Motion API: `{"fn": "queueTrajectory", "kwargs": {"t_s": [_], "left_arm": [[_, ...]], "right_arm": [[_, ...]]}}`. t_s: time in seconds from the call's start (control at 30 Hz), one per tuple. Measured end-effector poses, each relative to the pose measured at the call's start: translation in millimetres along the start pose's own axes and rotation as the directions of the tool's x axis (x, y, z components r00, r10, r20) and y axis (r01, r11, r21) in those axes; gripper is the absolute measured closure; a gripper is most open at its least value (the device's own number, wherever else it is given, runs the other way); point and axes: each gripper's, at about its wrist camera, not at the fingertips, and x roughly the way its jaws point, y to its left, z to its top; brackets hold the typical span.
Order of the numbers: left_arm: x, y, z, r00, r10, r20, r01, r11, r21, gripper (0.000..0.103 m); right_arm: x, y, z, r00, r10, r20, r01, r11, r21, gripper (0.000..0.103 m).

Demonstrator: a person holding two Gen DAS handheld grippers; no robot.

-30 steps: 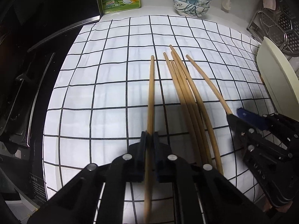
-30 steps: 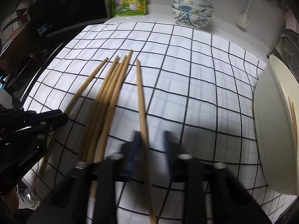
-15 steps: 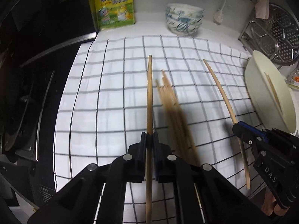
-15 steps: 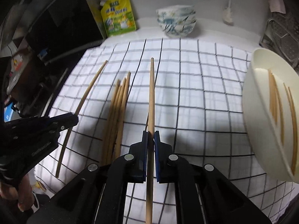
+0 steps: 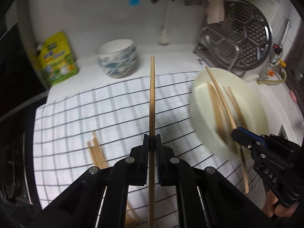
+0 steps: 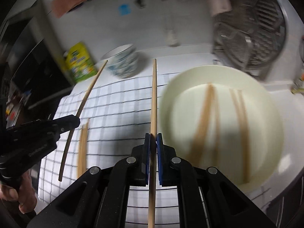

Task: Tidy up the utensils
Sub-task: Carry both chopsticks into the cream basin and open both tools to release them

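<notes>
My left gripper (image 5: pixel 152 139) is shut on a wooden chopstick (image 5: pixel 152 98) that sticks up over the checked cloth (image 5: pixel 79 117). My right gripper (image 6: pixel 153 138) is shut on another chopstick (image 6: pixel 154 95), held beside the cream plate (image 6: pixel 273 114). Several chopsticks (image 6: pixel 205 110) lie in that plate. In the left wrist view the right gripper (image 5: pixel 235 133) holds its chopstick (image 5: pixel 220 96) over the plate (image 5: pixel 254 102). In the right wrist view the left gripper (image 6: pixel 76 121) carries its chopstick (image 6: pixel 89 93). A few chopsticks (image 5: pixel 96 152) lie on the cloth.
Stacked blue-patterned bowls (image 5: pixel 117 58) and a yellow-green pouch (image 5: pixel 57 58) stand at the back by the wall. A metal steamer rack (image 5: pixel 245 36) leans at the back right. A dark stove surface (image 5: pixel 13 152) borders the cloth on the left.
Both grippers lifted their chopsticks off the cloth and moved right toward the plate. The right gripper went from loose around its chopstick to shut on it. The remaining chopsticks stayed on the cloth.
</notes>
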Motion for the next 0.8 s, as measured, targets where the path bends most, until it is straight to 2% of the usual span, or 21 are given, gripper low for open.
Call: {"fn": "queueTrajectory", "kwargs": {"t_s": [0.13, 0.3, 0.57, 0.8], "left_arm": [[10, -48, 26, 0.998, -0.068, -0.002, 0.068, 0.997, 0.037, 0.096], [25, -97, 54, 0.994, -0.106, 0.004, 0.105, 0.991, 0.088, 0.096], [68, -140, 79, 0.995, -0.091, -0.049, 0.095, 0.991, 0.098, 0.096], [101, -156, 84, 0.992, -0.069, -0.110, 0.080, 0.992, 0.100, 0.096]], "right_arm": [[-6, -45, 6, 1.000, -0.029, 0.006, 0.028, 0.998, 0.062, 0.096], [-7, -99, 17, 0.999, -0.043, -0.003, 0.043, 0.992, 0.118, 0.096], [10, -149, 26, 0.999, -0.037, -0.036, 0.043, 0.985, 0.166, 0.096], [39, -162, 27, 0.994, -0.015, -0.105, 0.032, 0.986, 0.163, 0.096]]}}
